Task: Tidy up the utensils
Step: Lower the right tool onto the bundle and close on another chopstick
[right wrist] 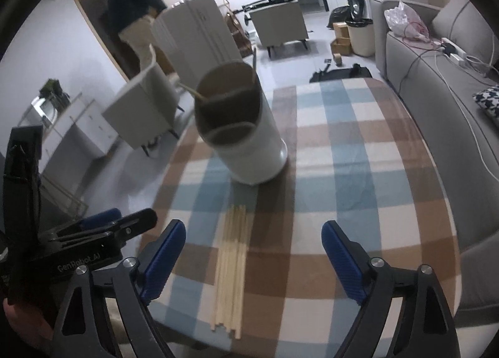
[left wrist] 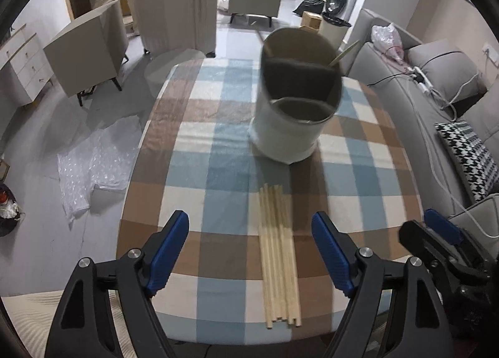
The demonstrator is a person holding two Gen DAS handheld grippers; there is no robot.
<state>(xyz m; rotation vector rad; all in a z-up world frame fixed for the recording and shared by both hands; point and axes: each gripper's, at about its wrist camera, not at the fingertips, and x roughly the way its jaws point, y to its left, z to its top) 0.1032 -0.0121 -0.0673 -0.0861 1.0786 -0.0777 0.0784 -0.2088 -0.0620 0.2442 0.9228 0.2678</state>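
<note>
Several pale wooden chopsticks [left wrist: 279, 253] lie side by side on the checked tablecloth [left wrist: 218, 177], pointing toward a white utensil holder [left wrist: 293, 108] with dark inner compartments. One chopstick stands in the holder's far compartment. My left gripper [left wrist: 251, 245] is open and empty, its fingers either side of the chopsticks' near half. My right gripper [right wrist: 254, 255] is open and empty above the chopsticks [right wrist: 232, 270], with the holder [right wrist: 241, 127] beyond. The right gripper shows at the edge of the left wrist view [left wrist: 443, 239]; the left gripper shows in the right wrist view [right wrist: 103, 230].
A grey sofa [left wrist: 436, 102] with cables and a patterned cushion runs along the table's right side. Cabinets, a chair and bubble wrap [left wrist: 93, 158] are on the floor to the left. A person [right wrist: 134, 6] stands at the back.
</note>
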